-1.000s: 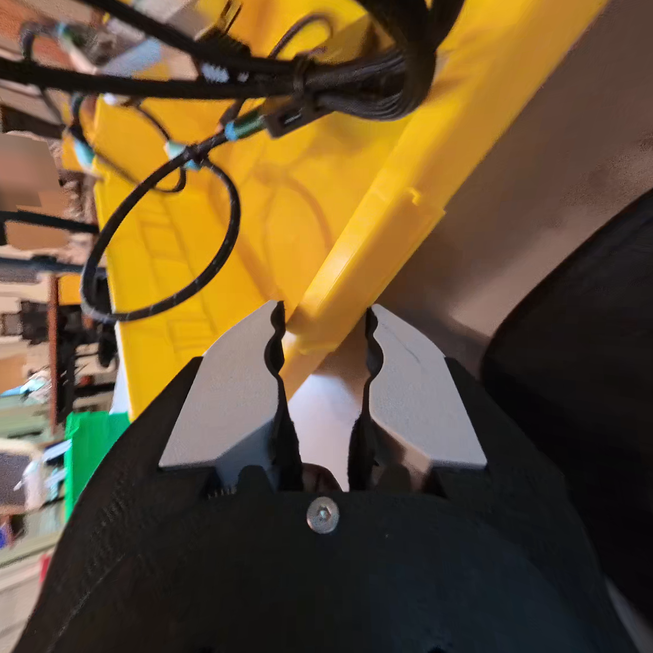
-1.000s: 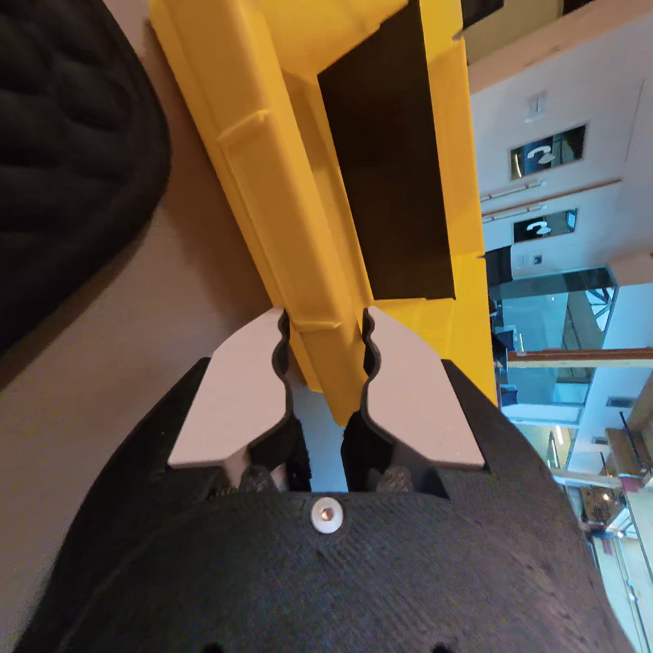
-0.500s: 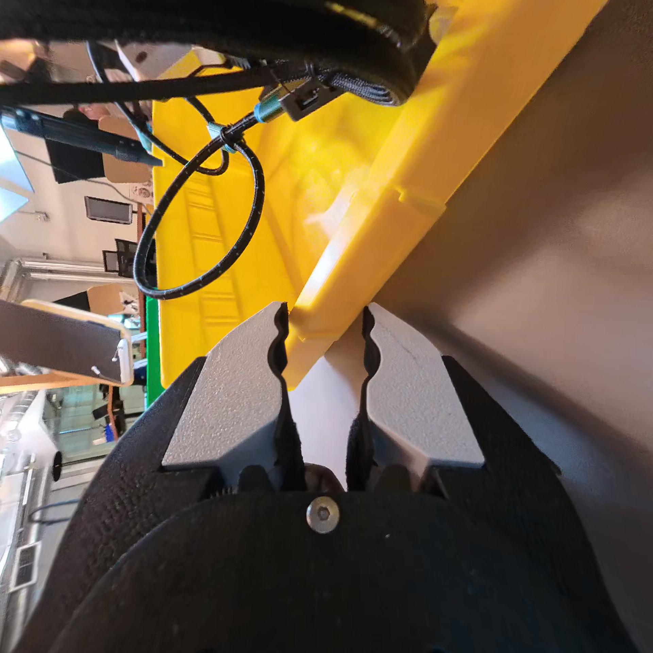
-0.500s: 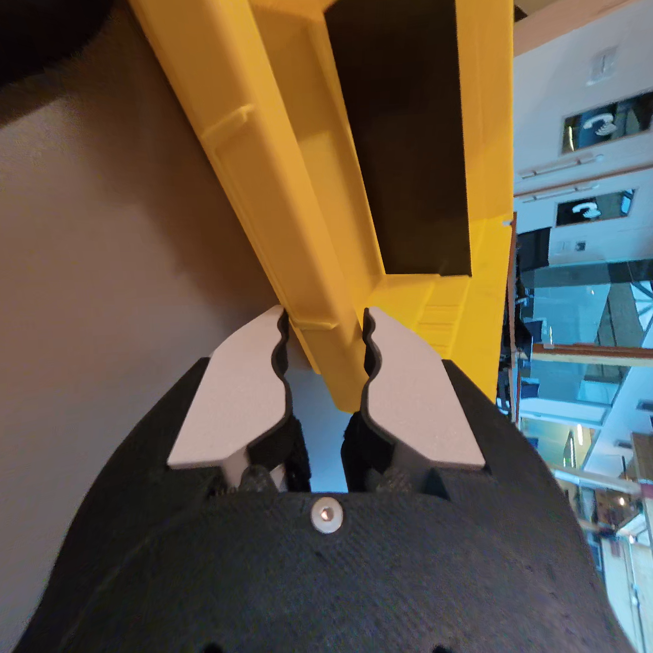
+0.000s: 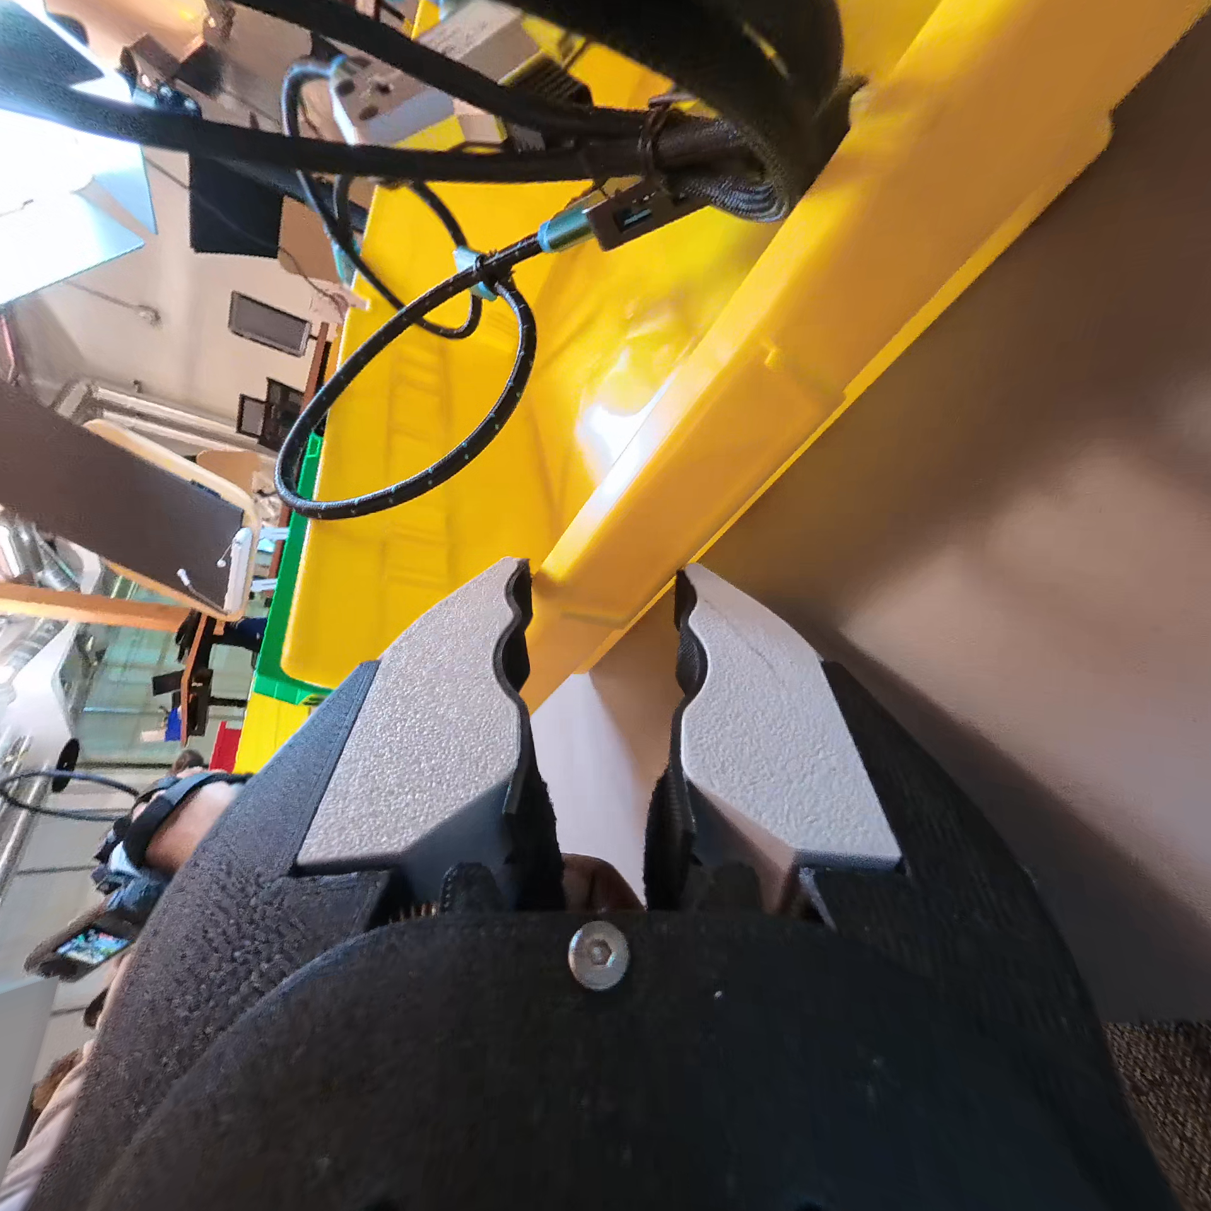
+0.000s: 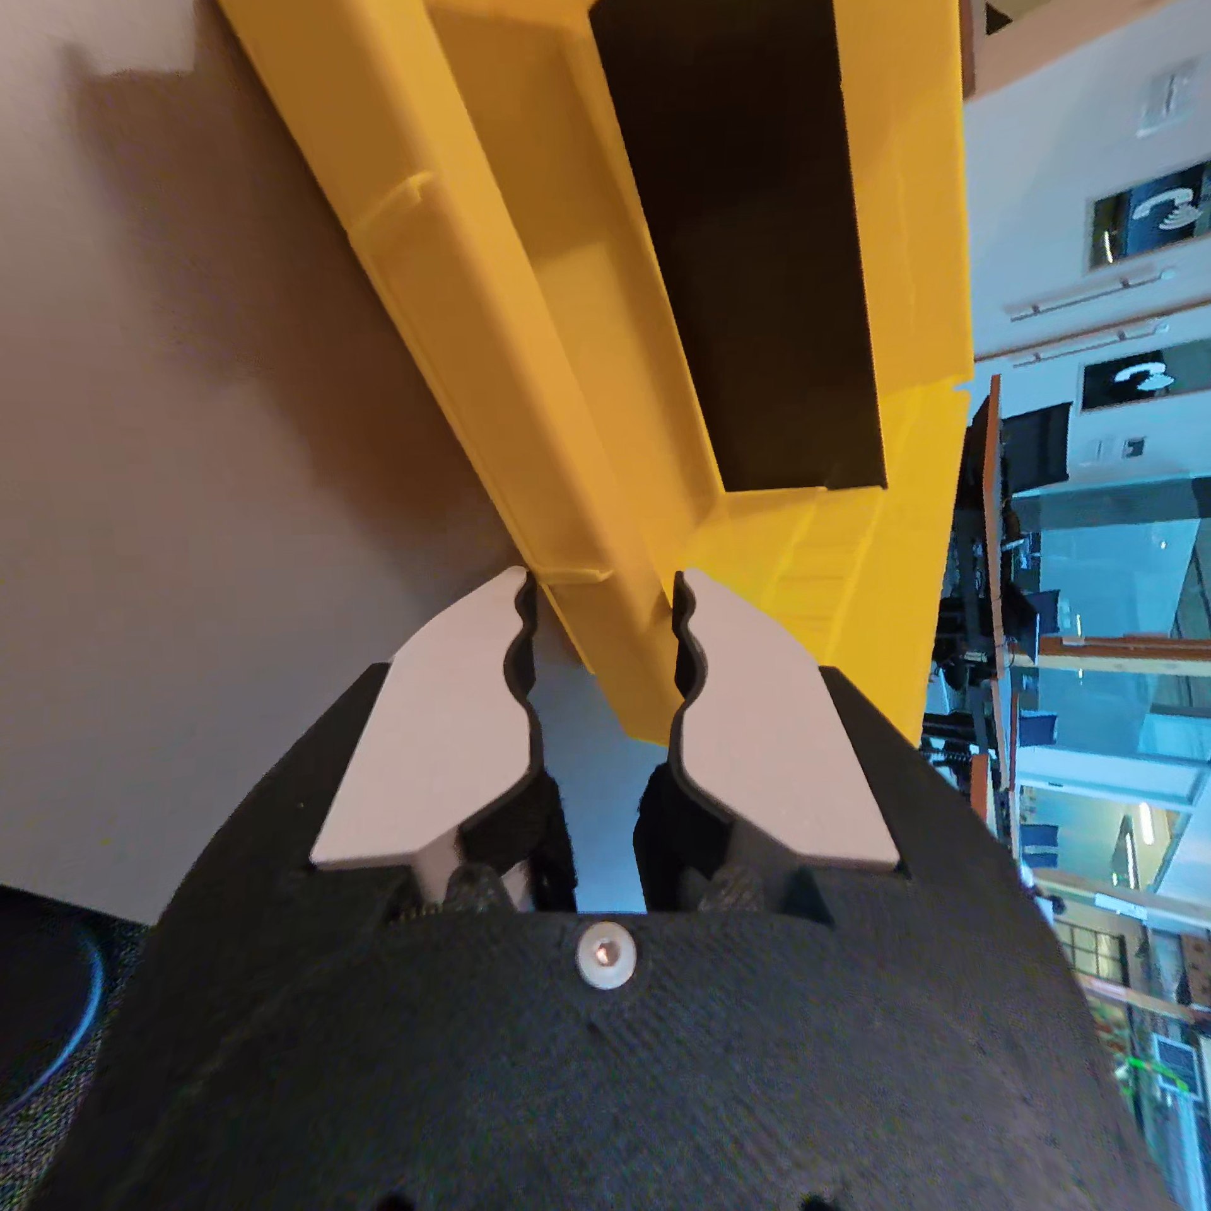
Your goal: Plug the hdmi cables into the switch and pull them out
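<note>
- The cables [image 5: 406, 419] and a grey box [image 5: 426, 85], maybe the switch, are sitting tangled in the yellow bin [image 5: 419, 524], nothing visibly plugged in yet, so I'd say the plugging is all ahead.
- Left gripper [image 5: 601, 576] is clamping the bin's rim, fingers narrow.
- Right gripper [image 6: 603, 580] is doing the same on its side.
- Bin is looking tilted against the brown tabletop [image 6: 196, 459], with open room beyond.

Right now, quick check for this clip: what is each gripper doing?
Left gripper: shut on the rim of the yellow bin.
Right gripper: shut on the yellow bin's rim at another spot; both fingers touch it.
</note>
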A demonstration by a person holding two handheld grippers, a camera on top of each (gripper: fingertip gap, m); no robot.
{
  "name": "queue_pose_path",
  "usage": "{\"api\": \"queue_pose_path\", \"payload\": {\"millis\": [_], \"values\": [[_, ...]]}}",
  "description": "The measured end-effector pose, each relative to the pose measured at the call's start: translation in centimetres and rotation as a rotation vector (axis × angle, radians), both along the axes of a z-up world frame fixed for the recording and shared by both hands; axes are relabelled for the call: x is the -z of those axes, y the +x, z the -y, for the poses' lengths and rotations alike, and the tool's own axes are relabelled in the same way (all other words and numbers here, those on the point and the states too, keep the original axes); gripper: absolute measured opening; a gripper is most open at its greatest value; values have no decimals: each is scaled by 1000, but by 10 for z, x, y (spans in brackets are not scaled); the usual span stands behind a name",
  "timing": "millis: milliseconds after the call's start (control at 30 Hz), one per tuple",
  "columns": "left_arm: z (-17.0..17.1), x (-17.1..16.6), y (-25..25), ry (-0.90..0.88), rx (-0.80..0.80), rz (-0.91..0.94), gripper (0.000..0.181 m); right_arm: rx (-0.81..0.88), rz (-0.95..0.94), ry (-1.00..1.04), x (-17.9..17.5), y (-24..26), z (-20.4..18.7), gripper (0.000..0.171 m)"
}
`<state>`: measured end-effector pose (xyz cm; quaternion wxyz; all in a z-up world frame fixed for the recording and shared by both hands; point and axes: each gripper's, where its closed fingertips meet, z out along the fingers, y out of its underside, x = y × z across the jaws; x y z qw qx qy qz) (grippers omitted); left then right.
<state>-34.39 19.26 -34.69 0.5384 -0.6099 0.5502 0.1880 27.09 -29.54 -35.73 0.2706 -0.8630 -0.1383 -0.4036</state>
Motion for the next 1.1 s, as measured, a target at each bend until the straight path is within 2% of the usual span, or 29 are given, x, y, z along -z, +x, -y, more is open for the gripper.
{"api": "queue_pose_path", "payload": {"millis": [167, 233, 300, 433, 567, 667, 733, 833, 867, 967, 1100], "values": [[0, 0, -1, 15, -5, -5, 42, 11, 3, 1, 0, 2, 3, 40], [6, 1, 6, -61, 12, 76, 49, 13, -18, 11, 0, 0, 2, 42], [26, -10, 26, -200, 115, 272, 58, -24, -80, 61, -2, -9, -3, 46], [62, -83, 48, -263, 379, 749, 63, -126, -165, 255, -26, -28, -17, 47], [57, -148, 20, -156, 311, 1186, 64, -157, -175, 369, -45, -34, -19, 47], [65, -196, 6, -67, 306, 1458, 61, -126, -162, 364, -47, -31, -17, 47], [63, -208, 7, -18, 295, 1409, 59, -116, -160, 331, -42, -29, -16, 48], [18, -205, -2, 18, 160, 1262, 56, -106, -157, 297, -38, -28, -17, 48], [-2, -201, -1, -55, 150, 1273, 55, -111, -156, 293, -38, -29, -19, 48], [-60, -167, 20, -446, 119, 1287, 55, -129, -141, 293, -40, -32, -24, 48], [-85, -136, 71, -772, 192, 1236, 55, -141, -107, 299, -48, -35, -28, 48]]}}
